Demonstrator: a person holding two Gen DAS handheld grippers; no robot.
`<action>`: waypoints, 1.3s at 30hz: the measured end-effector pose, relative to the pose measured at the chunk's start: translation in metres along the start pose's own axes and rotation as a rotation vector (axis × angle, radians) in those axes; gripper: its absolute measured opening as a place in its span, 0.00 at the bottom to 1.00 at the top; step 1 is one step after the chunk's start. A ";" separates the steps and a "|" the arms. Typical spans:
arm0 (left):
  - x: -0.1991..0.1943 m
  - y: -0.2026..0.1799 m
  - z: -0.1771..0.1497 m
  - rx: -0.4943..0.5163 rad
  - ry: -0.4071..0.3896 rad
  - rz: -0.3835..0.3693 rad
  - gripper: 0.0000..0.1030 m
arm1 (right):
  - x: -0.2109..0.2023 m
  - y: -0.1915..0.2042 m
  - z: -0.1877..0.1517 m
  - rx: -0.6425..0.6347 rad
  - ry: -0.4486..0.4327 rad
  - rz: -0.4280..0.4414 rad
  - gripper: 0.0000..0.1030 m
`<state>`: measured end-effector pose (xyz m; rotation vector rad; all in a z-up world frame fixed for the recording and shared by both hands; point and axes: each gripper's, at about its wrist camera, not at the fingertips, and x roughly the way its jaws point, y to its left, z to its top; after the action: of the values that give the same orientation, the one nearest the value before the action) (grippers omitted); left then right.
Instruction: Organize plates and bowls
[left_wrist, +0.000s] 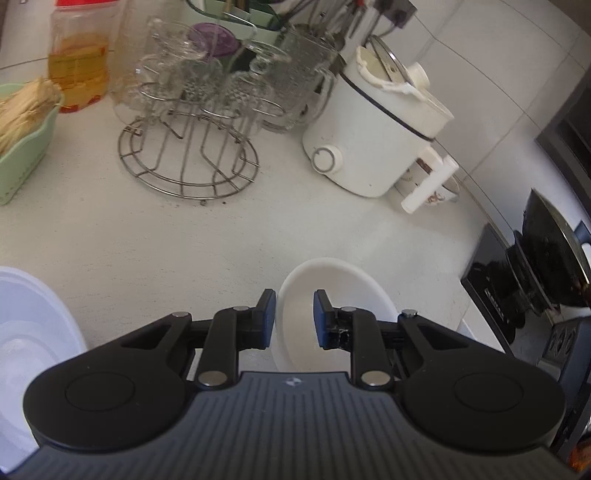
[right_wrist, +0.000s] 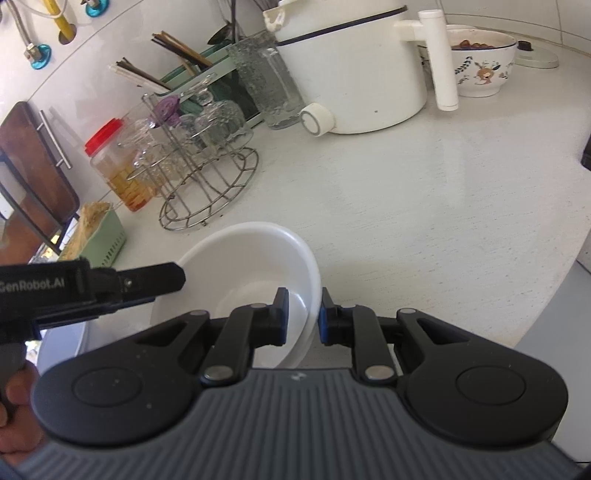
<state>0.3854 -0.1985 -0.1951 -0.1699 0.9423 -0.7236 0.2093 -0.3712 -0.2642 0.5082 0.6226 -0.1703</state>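
Two claws pinching one white bowl (right_wrist: 255, 258) above the pale worktop (right_wrist: 424, 221): left claw (left_wrist: 294, 319) on its left rim, right claw (right_wrist: 303, 315) on the right rim.

Home kitchen — lived-in, cluttered. White speckled table (right_wrist: 424, 206) carries wire glass rack (left_wrist: 188, 147) hung with drinking glasses, white electric cooker (left_wrist: 373, 125), oil jar (left_wrist: 79, 55) with red lid, chopsticks (right_wrist: 173, 48) in holder, patterned bowl (right_wrist: 480, 62) with food. Stove with black wok (left_wrist: 550, 254) at table's end — tiled wall behind.
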 end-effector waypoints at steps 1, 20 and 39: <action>-0.002 0.000 0.001 -0.007 -0.002 0.005 0.25 | -0.001 0.002 0.001 -0.002 0.003 0.003 0.18; -0.086 -0.010 0.047 -0.106 -0.047 0.066 0.25 | -0.039 0.057 0.054 -0.055 0.058 0.084 0.18; -0.174 0.000 0.076 -0.201 -0.126 0.150 0.25 | -0.055 0.123 0.106 -0.156 0.127 0.221 0.18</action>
<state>0.3800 -0.1014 -0.0322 -0.3145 0.8962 -0.4742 0.2568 -0.3177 -0.1083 0.4355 0.6922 0.1194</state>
